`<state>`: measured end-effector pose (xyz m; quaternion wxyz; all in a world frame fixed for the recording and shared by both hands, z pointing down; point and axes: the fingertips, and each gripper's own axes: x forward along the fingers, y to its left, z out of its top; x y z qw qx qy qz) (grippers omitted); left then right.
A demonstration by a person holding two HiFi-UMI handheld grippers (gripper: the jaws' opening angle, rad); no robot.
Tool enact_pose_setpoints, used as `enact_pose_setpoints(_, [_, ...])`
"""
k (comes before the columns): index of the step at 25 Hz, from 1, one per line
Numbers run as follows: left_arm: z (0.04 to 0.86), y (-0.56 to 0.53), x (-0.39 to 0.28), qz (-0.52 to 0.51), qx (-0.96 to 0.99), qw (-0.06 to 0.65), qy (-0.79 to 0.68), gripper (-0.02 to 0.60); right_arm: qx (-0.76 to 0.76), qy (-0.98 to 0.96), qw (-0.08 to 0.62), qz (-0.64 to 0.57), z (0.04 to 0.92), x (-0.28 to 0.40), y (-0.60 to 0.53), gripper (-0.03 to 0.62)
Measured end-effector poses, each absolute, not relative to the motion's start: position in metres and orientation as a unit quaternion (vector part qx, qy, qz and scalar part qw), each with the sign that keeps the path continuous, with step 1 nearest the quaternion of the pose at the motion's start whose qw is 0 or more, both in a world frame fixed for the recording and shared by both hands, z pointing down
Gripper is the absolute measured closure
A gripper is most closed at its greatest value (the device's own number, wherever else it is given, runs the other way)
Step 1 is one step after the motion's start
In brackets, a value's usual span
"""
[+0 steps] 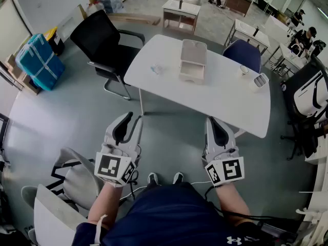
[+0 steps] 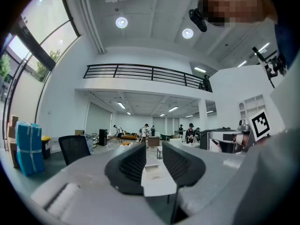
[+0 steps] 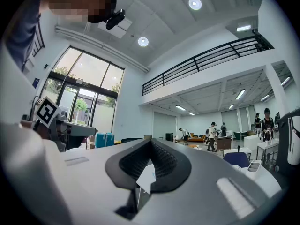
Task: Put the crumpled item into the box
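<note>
Open-plan lab or office hall, white rounded worktop (image 1: 220, 97), black office chair (image 1: 100, 37), black-railed mezzanine (image 2: 145, 73), people at far desks (image 1: 307, 34).

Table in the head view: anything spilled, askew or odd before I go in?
Nothing stands out. The box sits open near the middle of the table, the crumpled item lies apart from it on its left, and nothing looks spilled or knocked over.

Your right gripper (image 3: 150, 145) points level, its jaws closed on each other at the tips. Blue packages (image 3: 104, 139) stand at 8 o'clock, far behind. A blue chair (image 3: 237, 159) is at 4 o'clock, and a person (image 3: 267, 125) stands at 3 o'clock.
</note>
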<state>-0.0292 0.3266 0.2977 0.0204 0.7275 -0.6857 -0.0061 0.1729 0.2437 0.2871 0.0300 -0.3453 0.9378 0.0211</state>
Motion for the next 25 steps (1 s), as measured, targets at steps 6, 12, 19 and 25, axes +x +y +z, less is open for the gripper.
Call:
enact_pose_setpoints(6, [0.292, 0.325, -0.014, -0.006, 0.724, 0.015, -0.689, 0.462, -0.341, 0.94, 0.029, 0.018, 0.289, 0.188, 0.244, 0.592])
enact_pose_setpoints(12, [0.293, 0.323, 0.002, -0.007, 0.712, 0.015, -0.702, 0.463, -0.328, 0.944, 0.041, -0.01, 0.298, 0.208, 0.232, 0.592])
enact_pose_setpoints(19, [0.305, 0.332, 0.018, 0.002, 0.683, 0.023, -0.73, 0.466, -0.307, 0.95, 0.038, -0.029, 0.311, 0.225, 0.217, 0.592])
enact_pose_setpoints(25, [0.315, 0.324, 0.011, 0.011, 0.673, 0.034, -0.739, 0.468, -0.294, 0.954, 0.03, -0.044, 0.323, 0.214, 0.205, 0.592])
